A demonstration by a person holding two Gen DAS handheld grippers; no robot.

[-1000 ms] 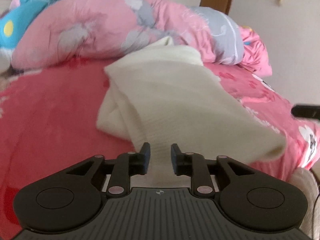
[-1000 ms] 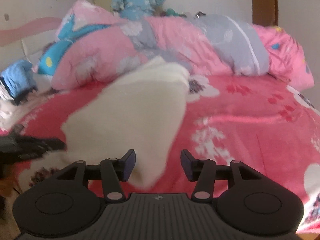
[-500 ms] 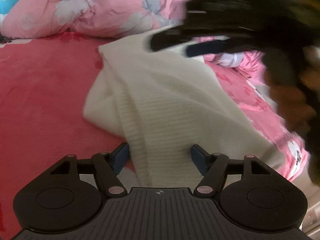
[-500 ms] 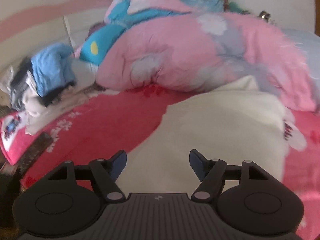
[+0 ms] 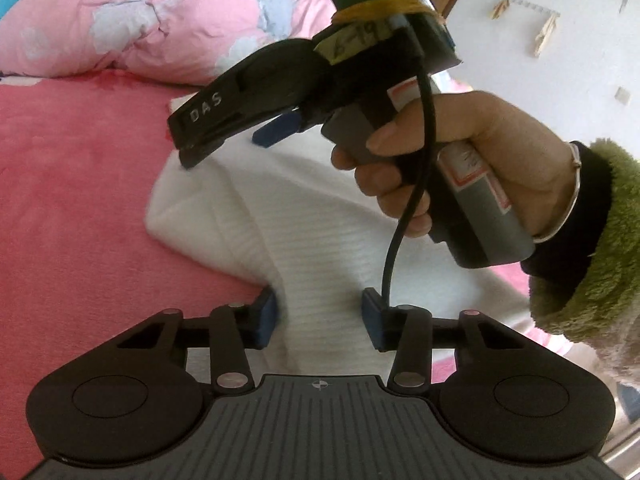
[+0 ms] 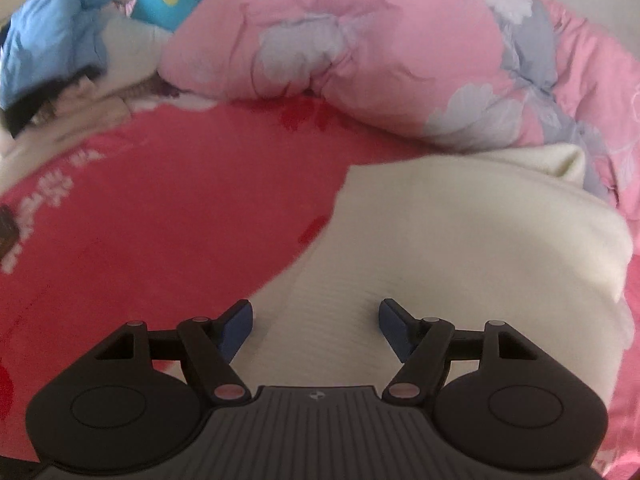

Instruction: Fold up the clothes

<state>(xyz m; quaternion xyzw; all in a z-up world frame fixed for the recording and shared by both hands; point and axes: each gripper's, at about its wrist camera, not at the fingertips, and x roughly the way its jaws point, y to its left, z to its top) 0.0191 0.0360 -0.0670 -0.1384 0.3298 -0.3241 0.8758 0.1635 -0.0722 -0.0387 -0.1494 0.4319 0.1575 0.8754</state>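
Now left gripper jaws closing around cream sweater; right gripper spread above.

Left tool closing astride cream knit garment, right tool above it.

The person's hand and black cord hide part of the white sweater. The clothes pile at the bed's far corner is blurry and cut off.
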